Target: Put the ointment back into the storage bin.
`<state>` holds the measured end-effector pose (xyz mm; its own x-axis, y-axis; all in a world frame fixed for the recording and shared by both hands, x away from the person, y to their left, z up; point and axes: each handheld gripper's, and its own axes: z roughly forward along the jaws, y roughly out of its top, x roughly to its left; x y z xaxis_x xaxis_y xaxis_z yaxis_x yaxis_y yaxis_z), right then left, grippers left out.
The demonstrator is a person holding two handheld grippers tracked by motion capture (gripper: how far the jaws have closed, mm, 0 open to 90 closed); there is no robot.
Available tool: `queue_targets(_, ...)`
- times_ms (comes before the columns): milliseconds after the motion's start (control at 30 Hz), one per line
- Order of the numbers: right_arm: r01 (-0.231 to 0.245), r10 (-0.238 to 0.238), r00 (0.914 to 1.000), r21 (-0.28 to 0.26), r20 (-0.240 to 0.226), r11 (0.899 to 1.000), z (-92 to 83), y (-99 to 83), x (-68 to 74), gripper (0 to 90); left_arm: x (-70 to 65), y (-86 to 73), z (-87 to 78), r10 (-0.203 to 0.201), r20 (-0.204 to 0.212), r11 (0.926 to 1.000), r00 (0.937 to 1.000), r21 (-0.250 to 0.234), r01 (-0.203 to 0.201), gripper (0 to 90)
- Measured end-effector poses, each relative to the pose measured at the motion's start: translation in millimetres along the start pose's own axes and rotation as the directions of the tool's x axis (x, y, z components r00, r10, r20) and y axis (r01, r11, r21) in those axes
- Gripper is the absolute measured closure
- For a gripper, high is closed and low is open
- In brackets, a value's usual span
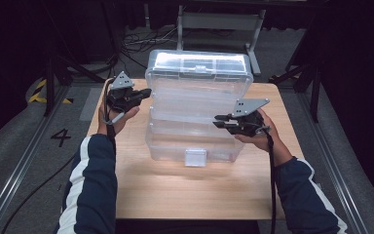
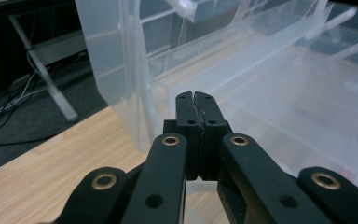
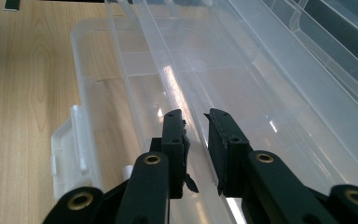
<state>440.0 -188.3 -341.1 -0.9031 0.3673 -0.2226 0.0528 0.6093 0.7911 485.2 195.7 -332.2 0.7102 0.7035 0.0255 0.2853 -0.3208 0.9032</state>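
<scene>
A clear plastic organiser box (image 1: pixel 195 139) stands opened up on the wooden table (image 1: pixel 185 190), its tiers stepped back and its lid (image 1: pixel 199 63) raised at the far end. My left gripper (image 1: pixel 147 92) hovers beside the box's left wall (image 2: pixel 121 60); its jaws are shut together with nothing between them (image 2: pixel 196 99). My right gripper (image 1: pixel 217 121) reaches in from the right over the middle tier. Its jaws (image 3: pixel 196 122) stand on either side of a tray rim (image 3: pixel 177 88) and close on it.
A white latch (image 1: pixel 195 157) sits on the front of the box's bottom tier. Bare tabletop lies in front of the box and to its left (image 2: pixel 51 154). Beyond the table are a metal stand (image 1: pixel 219 22) and loose cables (image 1: pixel 136 41) on the floor.
</scene>
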Motion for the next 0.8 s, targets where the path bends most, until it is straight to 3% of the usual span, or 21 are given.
queue_targets(467, 0.002, -0.002, 1.0, 0.008, 0.009, 1.0, -1.5, -2.7, 4.1, 75.6, 1.1, 10.8, 1.1, 0.002, -0.025, 0.9999, 0.9997, -0.01, -0.002, 90.0)
queue_targets(800, 0.014, -0.014, 0.9997, 0.026, 0.021, 1.0, -4.5, -6.9, 8.8, 74.2, 1.1, 6.1, 1.0, -0.006, 0.001, 0.9997, 1.0, -0.023, 0.006, 90.0)
